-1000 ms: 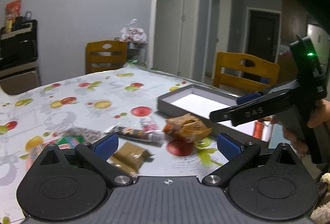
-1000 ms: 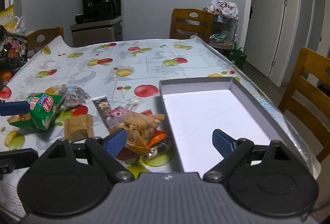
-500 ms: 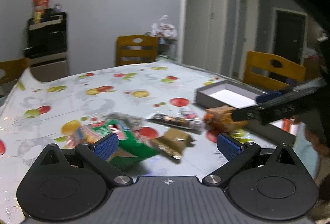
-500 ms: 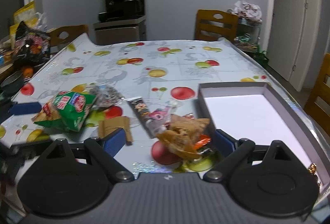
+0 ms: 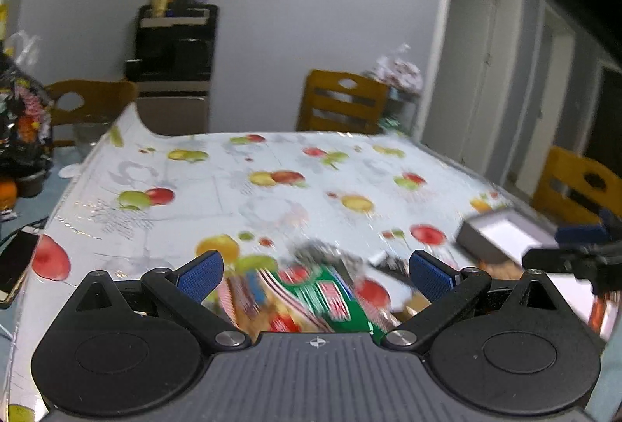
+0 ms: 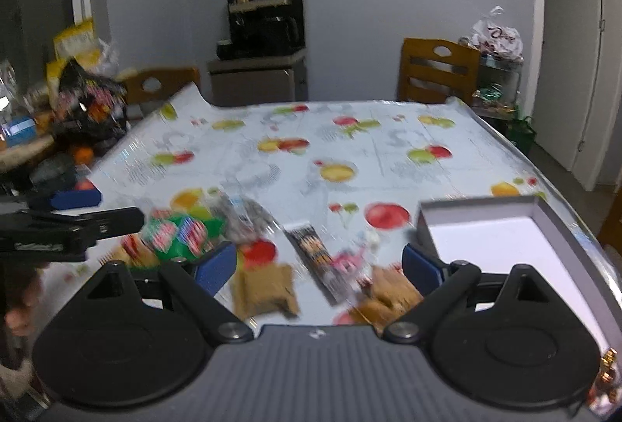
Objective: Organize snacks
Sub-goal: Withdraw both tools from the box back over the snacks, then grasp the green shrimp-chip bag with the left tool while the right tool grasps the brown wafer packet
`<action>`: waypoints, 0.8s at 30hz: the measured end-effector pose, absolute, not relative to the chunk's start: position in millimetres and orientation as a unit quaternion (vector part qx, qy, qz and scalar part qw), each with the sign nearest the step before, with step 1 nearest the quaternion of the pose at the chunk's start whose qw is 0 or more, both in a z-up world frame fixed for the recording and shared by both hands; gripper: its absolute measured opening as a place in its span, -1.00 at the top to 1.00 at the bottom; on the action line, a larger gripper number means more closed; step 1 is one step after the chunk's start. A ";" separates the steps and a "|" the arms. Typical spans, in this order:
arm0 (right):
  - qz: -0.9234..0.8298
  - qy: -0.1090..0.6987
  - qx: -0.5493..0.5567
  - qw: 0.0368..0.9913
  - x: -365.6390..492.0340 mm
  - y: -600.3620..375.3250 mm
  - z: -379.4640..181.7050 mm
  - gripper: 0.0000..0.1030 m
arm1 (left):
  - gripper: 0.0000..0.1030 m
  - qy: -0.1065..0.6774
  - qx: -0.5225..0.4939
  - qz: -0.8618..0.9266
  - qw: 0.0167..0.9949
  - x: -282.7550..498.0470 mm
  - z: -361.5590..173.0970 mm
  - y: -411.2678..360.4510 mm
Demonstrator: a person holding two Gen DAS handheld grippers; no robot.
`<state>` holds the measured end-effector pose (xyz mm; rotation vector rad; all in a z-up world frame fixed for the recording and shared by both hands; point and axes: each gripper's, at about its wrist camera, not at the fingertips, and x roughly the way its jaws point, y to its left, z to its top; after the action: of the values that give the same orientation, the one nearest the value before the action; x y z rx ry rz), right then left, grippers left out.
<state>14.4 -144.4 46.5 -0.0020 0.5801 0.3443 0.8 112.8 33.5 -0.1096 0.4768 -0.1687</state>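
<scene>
Several snacks lie on the fruit-print tablecloth [image 6: 350,142]: a green bag [image 6: 182,233], a clear packet [image 6: 248,216], a brown packet [image 6: 266,289], a dark bar [image 6: 315,251] and an orange-brown pack [image 6: 388,291]. A grey box [image 6: 501,247] with a white floor stands at the right. My left gripper [image 5: 315,272] is open, just above the green bag [image 5: 318,297]. My right gripper [image 6: 318,266] is open above the brown packet and dark bar. The left gripper [image 6: 77,216] also shows at the left of the right wrist view.
Wooden chairs [image 6: 439,72] stand at the far and right table edges. A black cabinet [image 6: 264,29] is against the back wall. A side table with bags [image 6: 85,99] is at the left. A phone [image 5: 15,266] lies at the table's left edge.
Both grippers have swung left. The left one now sits over the green bag; the right one has moved from the box to over the brown packet and dark bar. Both stay open.
</scene>
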 end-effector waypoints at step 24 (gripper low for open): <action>0.197 0.335 -0.054 0.920 19.9 -93.7 -1.6 -0.88 | -1.00 0.276 -0.043 -0.009 0.960 41.2 -9.7 108.7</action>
<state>19.9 -93.7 -1.6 -0.1107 0.6888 0.4040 41.2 108.7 -9.7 -0.0868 0.5597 -0.0183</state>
